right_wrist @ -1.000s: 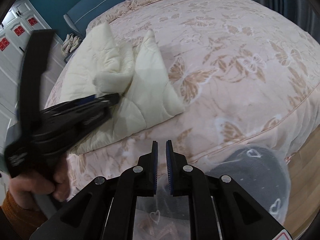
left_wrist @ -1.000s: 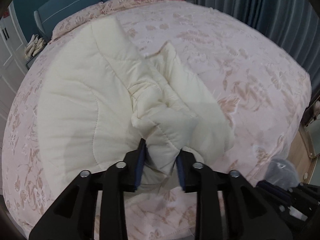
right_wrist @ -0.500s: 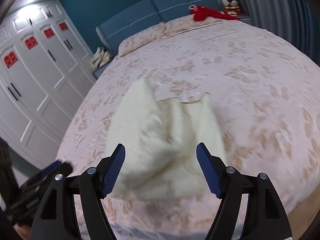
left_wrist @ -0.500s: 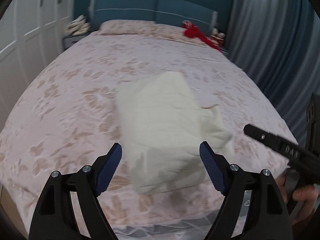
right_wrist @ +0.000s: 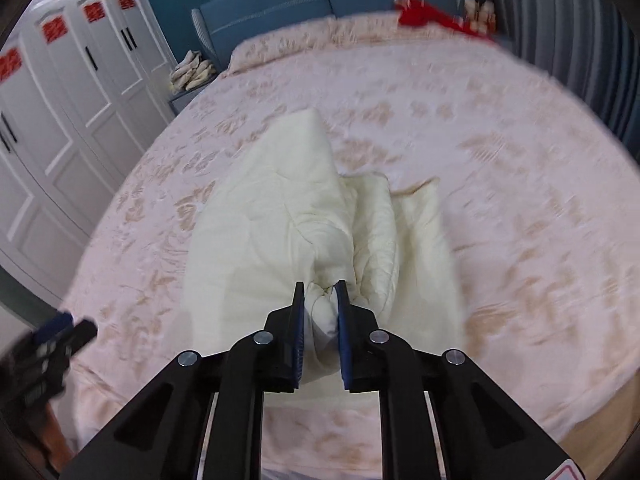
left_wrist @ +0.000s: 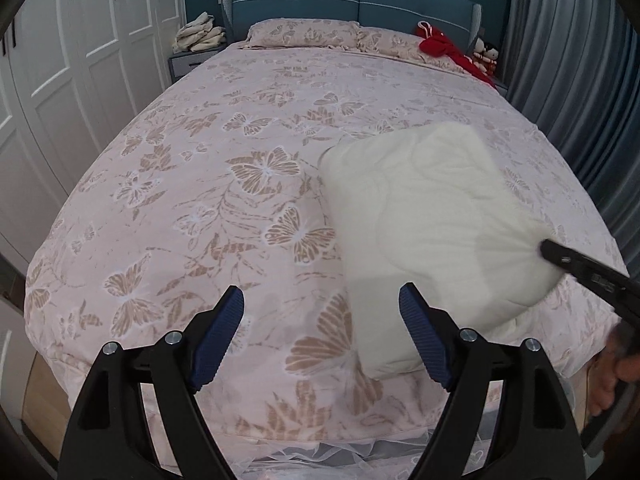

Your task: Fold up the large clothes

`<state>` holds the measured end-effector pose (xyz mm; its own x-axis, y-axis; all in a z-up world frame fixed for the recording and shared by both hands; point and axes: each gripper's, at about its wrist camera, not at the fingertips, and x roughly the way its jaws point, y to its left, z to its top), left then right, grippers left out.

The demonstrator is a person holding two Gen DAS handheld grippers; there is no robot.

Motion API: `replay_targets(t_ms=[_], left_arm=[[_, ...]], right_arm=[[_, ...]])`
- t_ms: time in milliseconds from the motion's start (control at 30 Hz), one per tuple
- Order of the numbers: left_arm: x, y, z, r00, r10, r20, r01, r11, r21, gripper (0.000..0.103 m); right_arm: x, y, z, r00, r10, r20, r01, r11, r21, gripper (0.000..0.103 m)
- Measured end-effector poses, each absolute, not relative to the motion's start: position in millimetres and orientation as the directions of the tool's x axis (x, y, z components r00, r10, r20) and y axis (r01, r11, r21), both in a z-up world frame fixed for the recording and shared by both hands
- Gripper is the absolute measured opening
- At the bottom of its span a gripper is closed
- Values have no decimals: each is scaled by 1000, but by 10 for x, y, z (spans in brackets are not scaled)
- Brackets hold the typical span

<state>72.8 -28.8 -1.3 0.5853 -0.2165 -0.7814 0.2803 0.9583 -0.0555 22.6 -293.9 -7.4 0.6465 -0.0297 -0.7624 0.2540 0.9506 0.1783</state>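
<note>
The right gripper (right_wrist: 320,300), spread a moment ago, has just been clamped onto the quilt (right_wrist: 280,232); the left gripper (left_wrist: 320,320) is kept spread, empty.

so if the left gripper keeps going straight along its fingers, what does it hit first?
Probably the bedspread: the open left gripper has only that between its fingers. The cream garment lies to its right, though depth is unclear.

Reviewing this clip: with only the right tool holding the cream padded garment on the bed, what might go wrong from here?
1. The right tool, whose jaws have just been closing, pinches only a small bunched bit of the cream garment; the bulky padding may slip out when pulled.
2. The left tool stands open and empty, so dragging from one point could undo the fold.
3. The garment lies near the bed's front edge and could slide off.
</note>
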Motion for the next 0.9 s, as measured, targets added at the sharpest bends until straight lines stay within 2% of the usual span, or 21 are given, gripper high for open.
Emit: replay_targets(t_ms=[100, 233, 500, 900], left_arm=[[744, -423, -21, 577, -217, -788, 305, 952, -39, 77], [747, -688, -16, 568, -239, -788, 358, 933, -24, 76], [691, -1514, -176, 526, -269, -807, 490, 871, 30, 73], [886, -2203, -456, 501, -220, -837, 537, 837, 102, 71]], right_arm=[[0, -3071, -11, 651, -89, -754, 290, 947, 138, 12], [-256, -3409, -201, 608, -118, -785, 375, 914, 154, 12], [-456, -3449, -683, 566, -77, -821, 423, 882, 209, 12], [-436, -3473, -1165, 495, -37, -868, 459, 860, 225, 12]])
